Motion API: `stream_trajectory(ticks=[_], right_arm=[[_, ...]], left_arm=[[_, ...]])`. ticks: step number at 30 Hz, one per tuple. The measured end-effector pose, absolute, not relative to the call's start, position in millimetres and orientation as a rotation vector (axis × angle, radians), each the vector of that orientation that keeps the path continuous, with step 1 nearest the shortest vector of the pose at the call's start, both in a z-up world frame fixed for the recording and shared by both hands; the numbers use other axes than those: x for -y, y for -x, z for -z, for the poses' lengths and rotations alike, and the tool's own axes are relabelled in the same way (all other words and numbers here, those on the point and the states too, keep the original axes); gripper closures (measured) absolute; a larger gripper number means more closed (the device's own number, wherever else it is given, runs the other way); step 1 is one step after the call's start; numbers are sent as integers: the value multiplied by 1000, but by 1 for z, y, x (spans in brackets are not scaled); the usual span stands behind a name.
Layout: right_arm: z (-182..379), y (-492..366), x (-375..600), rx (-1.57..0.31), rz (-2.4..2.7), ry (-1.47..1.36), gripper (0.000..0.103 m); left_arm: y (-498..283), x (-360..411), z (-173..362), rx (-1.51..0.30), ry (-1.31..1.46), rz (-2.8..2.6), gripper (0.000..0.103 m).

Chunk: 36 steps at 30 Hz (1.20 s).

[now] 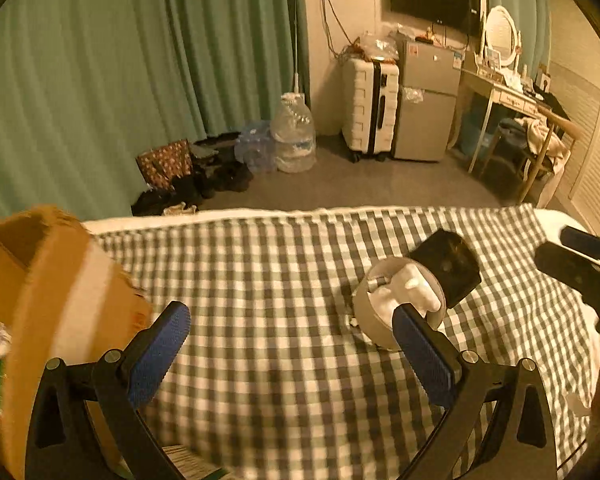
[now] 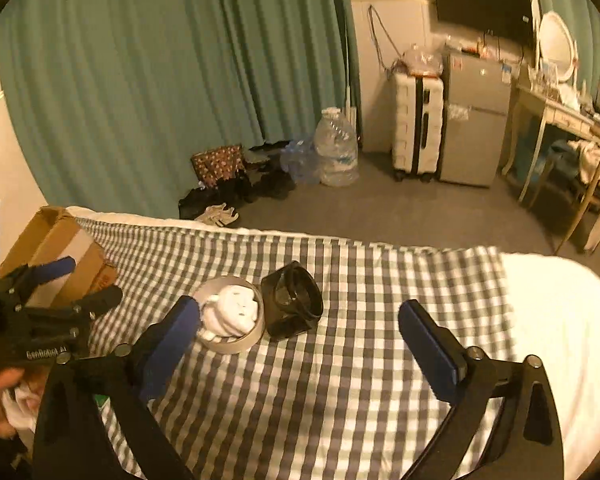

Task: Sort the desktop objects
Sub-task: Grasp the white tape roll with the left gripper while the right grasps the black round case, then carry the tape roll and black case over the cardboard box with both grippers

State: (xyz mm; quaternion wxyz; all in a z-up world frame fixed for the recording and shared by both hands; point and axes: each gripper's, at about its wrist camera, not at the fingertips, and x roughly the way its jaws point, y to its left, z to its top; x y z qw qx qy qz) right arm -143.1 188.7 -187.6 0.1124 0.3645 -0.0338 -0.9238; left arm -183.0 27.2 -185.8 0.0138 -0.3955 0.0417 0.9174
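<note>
Blue-padded fingers of the left gripper (image 1: 290,354) gape wide and empty at the bottom of its frame; the right gripper (image 2: 300,348) is equally spread, holding nothing. Beneath both lies the green-and-white checked cloth (image 2: 340,380). A brown cardboard box (image 1: 40,300) fills the left edge. Mid-frame sit a round grey tin holding white foam pieces (image 2: 232,320) and, touching its right side, a black square plastic case (image 2: 292,300). Judging by position, the right gripper should centre on one item, straddling it squarely before closing.
</note>
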Motion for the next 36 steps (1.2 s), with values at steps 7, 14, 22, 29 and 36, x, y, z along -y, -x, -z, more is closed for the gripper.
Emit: stream_trajectory(ticks=[7,14,22,29,36], right_arm=[[226,180,-185,73,2634,-1141,40],[262,202,-180,81,2550,-1179,45],[273,214,-159,5,2485,-1143,67],[267,215,-158,-4,2443,-1179,95],[248,198,-160,-10,2471,-1140,95]], left_arm=[[204,-49,229,-214,1306,-2809,0],[210,-35,258,-107,1390,-2715,0],[203,-47,253,-84,1283,-2597,69],[209,-44,248,6,1263,-2554,92],[199,-39,227,10,1224,-2579,101]])
